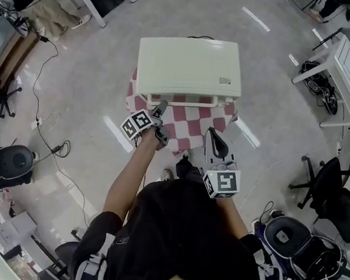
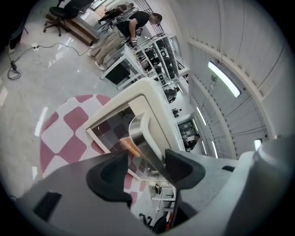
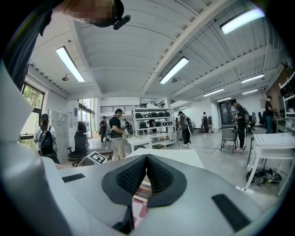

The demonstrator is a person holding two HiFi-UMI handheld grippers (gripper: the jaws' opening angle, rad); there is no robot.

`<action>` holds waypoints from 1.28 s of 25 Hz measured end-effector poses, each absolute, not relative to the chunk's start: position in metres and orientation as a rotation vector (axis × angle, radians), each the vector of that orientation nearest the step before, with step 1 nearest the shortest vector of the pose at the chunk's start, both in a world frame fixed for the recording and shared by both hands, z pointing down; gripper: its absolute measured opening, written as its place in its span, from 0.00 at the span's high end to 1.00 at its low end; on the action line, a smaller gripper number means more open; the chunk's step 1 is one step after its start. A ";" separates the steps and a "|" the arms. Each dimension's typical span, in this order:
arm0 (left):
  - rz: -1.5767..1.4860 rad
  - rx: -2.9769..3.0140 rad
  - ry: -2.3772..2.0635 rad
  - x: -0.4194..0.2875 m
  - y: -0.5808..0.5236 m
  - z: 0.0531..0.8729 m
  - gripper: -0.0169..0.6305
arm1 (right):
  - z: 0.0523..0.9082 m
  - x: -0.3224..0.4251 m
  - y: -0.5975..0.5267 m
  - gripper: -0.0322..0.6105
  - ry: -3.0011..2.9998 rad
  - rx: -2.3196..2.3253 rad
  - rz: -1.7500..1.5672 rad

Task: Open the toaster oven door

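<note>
The toaster oven [image 1: 190, 64] sat squarely on the checkered cloth [image 1: 193, 124] of the small table in front of me, its glass door [image 2: 108, 129] facing me and, as far as I could judge, not yet opened. The handle [image 2: 143, 140] ran along the door's top edge. My left gripper [image 2: 147, 168] was up at the left part of that bar, jaws spread wide and clamping nothing; the bar lay in the gap, close against one pad [image 2: 184, 167] and clear of the other. My right gripper [image 3: 146, 173] hung back near my body, jaws pressed together on nothing. To do this well, I reckoned I should centre the bar, seat it deep, close firmly, then pull back and downward along the door's swing rather than straight out.
</note>
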State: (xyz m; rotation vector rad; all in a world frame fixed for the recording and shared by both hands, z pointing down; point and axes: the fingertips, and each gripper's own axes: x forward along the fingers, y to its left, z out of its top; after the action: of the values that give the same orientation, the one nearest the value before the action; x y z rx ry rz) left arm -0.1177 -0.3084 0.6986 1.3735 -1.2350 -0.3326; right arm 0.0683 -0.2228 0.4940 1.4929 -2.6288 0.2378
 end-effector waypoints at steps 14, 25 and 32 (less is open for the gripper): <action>-0.397 1.303 -1.155 -0.108 -0.273 0.709 0.69 | 0.490 0.065 -0.197 0.91 -2.615 1.513 0.219; -0.403 1.200 -1.105 -0.098 -0.215 0.741 0.80 | 0.492 0.064 -0.173 0.91 -2.607 1.512 0.207; -0.382 1.150 -1.089 -0.096 -0.194 0.760 0.82 | 0.499 0.066 -0.160 0.91 -2.577 1.510 0.206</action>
State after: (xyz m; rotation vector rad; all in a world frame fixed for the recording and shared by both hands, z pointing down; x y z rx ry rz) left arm -0.0961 -0.1937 0.7598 1.1498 -1.0889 -0.3816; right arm 0.0662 -0.1604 0.4992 1.5102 -2.5771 0.2057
